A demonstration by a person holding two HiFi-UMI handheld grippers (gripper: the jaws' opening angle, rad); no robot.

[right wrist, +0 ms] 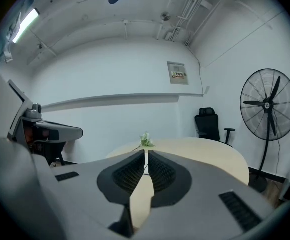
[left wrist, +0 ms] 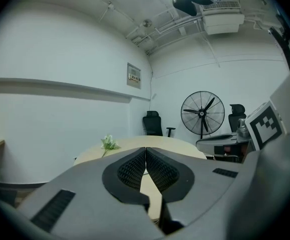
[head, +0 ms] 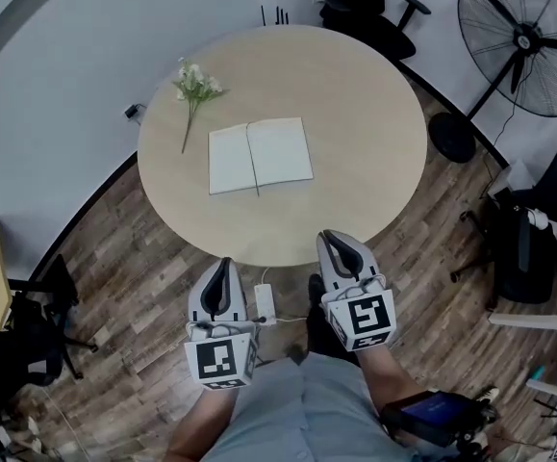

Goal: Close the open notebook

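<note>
Notebook (head: 259,155) open flat mid-table, spine toward person, so either cover flips freely. Left gripper (head: 224,262) and right gripper (head: 332,237) level, short of table (head: 355,114) edge, jaws together, empty: nothing grasped yet.

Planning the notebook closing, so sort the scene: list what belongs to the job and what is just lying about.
Job: open notebook, round table under it, left gripper, right gripper, both shut and empty.
Lying about: flower sprig, pedestal fan, black office chair, power strip on the floor.
</note>
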